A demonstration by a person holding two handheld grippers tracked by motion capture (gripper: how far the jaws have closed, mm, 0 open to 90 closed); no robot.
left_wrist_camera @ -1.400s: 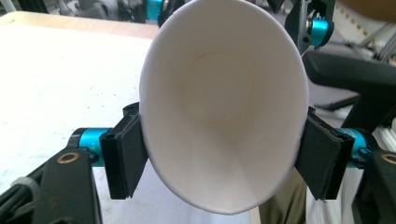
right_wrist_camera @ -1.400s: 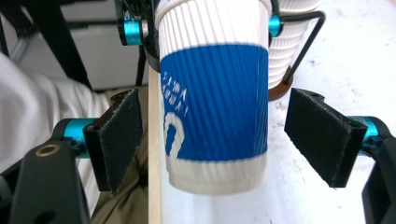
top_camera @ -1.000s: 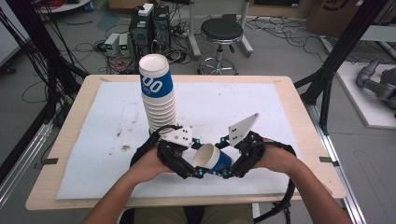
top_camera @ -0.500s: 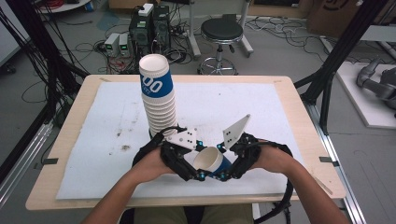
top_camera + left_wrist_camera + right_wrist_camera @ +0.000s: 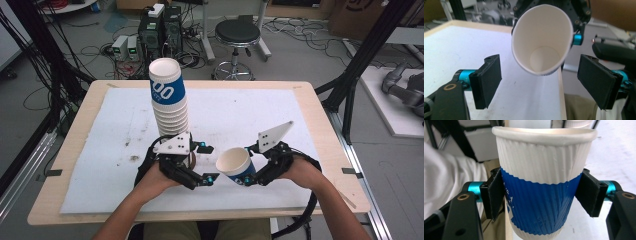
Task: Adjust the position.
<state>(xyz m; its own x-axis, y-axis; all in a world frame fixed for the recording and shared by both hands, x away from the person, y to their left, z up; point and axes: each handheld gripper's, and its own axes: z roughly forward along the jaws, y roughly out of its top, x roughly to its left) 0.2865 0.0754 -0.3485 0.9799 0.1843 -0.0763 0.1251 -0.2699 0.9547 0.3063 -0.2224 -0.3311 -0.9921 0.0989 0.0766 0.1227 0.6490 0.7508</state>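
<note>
A tall stack of blue-and-white ribbed paper cups [image 5: 170, 102] stands on the white mat [image 5: 280, 115], left of centre. One single cup [image 5: 237, 167] lies tilted in the air with its mouth toward the left. My right gripper [image 5: 248, 176] is shut on its blue band [image 5: 539, 202], one pad on each side [image 5: 540, 195]. My left gripper [image 5: 211, 163] sits just in front of the stack. Its jaws have just been opening, and nothing is between its pads [image 5: 490, 77]. The cup's open mouth [image 5: 541, 42] faces it from a short gap away.
The mat covers most of a wooden table [image 5: 65, 155]. Its near edge [image 5: 200, 215] lies just under my forearms. Black frame posts [image 5: 360, 60] flank the table. A stool [image 5: 237, 35] and computer boxes [image 5: 160, 25] stand on the floor beyond the far edge.
Both grippers were together at the single cup near the table's front. They have drawn apart: the left one opened and shifted left, and the right one carried the cup to the right.
</note>
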